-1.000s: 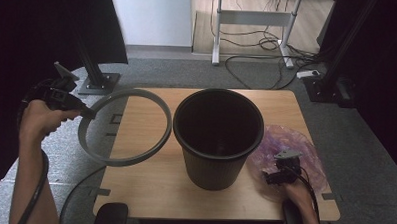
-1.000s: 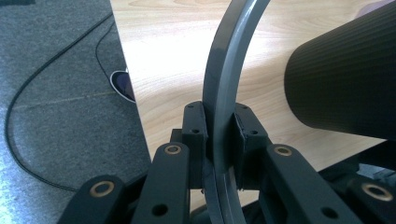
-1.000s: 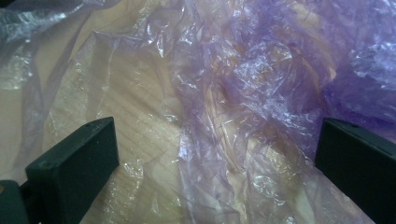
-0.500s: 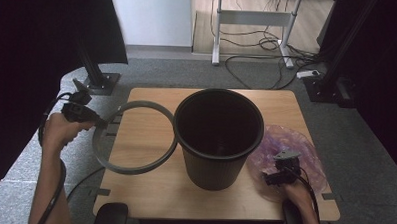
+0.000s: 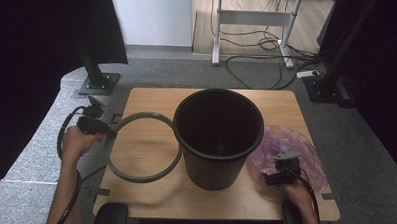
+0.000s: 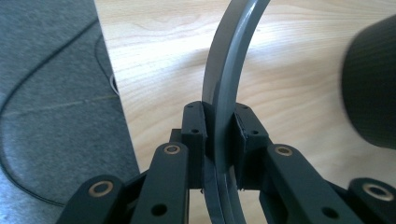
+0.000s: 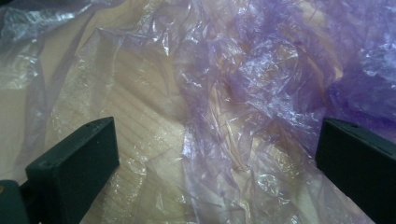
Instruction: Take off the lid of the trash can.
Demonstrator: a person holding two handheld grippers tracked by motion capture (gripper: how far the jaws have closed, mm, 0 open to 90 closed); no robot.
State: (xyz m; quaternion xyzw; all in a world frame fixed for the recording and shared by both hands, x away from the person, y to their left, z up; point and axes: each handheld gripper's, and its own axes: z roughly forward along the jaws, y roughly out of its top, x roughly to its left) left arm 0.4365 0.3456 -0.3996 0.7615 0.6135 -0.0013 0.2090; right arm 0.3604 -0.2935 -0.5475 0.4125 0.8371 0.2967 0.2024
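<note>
**Ring clamped on the left, jaws wide over plastic on the right**

Jaws first: on our left gripper (image 6: 219,140) they are pressed tight on the grey ring (image 6: 224,88), one pad on each face of the band, as the left gripper view shows. On our right gripper (image 7: 212,158) they stand wide apart, with nothing pinched between them; crinkled purple plastic (image 7: 261,79) lies spread under and between the two black pads.

From the high view, we hold the left gripper (image 5: 102,130) at the left edge of the wooden table (image 5: 152,98), and the ring (image 5: 143,176) reaches from it across the left half of the tabletop. We cannot tell whether the ring lies flat on the wood or hangs just above it. Its far side comes up against the black bin (image 5: 218,142), close enough that we cannot say whether the two touch.

We see the bin standing upright near the middle of the table, open at the top and dark inside.

Our right gripper (image 5: 279,176) sits near the front right corner, on the purple plastic (image 5: 285,140), which lies rumpled on the table just to the right of the bin. Dark cables trail from both grippers back along our forearms.
</note>
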